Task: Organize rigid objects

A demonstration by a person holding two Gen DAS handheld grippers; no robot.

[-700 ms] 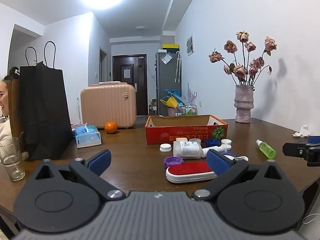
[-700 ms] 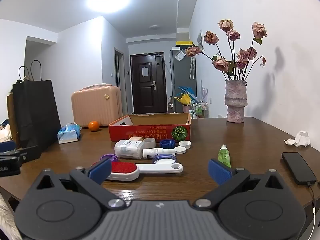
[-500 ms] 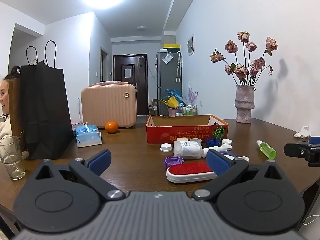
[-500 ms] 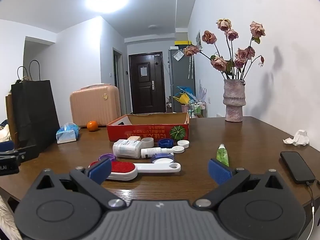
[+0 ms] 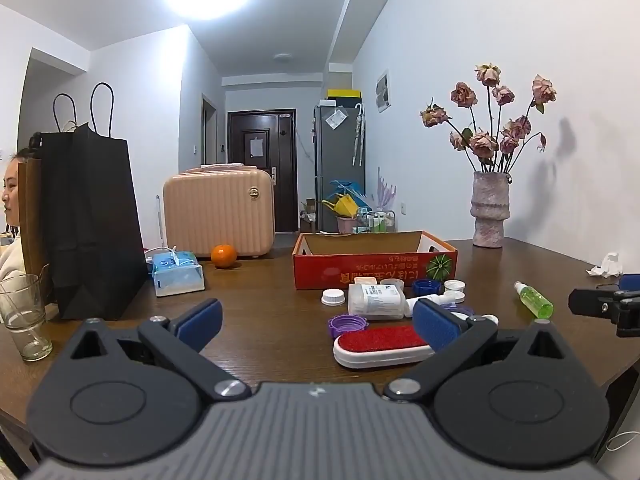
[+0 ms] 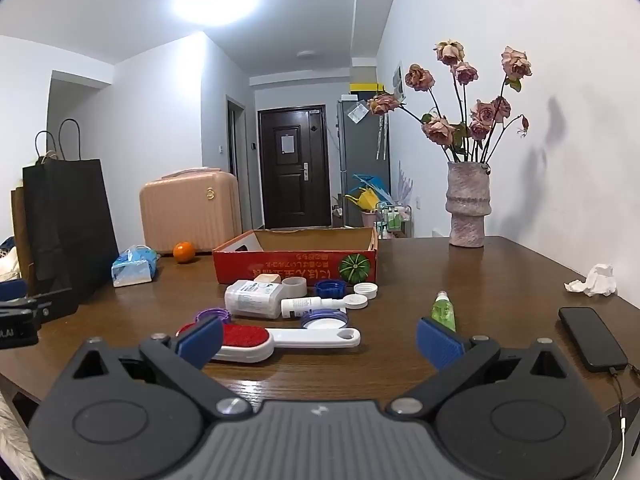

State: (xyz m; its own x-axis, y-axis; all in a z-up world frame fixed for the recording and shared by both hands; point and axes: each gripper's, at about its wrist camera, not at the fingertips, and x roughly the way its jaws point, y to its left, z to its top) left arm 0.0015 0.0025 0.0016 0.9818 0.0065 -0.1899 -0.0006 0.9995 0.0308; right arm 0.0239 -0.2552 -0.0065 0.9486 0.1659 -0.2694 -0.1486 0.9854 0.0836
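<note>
Both grippers – left (image 5: 316,316) and right (image 6: 318,338) – hang with jaws wide apart, holding nothing. Just ahead of the right one lies the white plastic lint brush with a red pad (image 6: 276,340), probably light, stiff and smooth – best pinched across its narrow handle. Beyond it, the red cardboard box (image 6: 296,266) sits on the glossy brown wooden table (image 6: 480,280).

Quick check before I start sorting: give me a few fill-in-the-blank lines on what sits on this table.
1. The pad of the lint brush is coloured ____.
2. The round fruit beside the pink suitcase is an ____.
3. The green spray bottle is lying on its ____.
4. Both the left gripper and the right gripper have jaws that are ____, with nothing between them.

Missing words: red; orange; side; open
</note>
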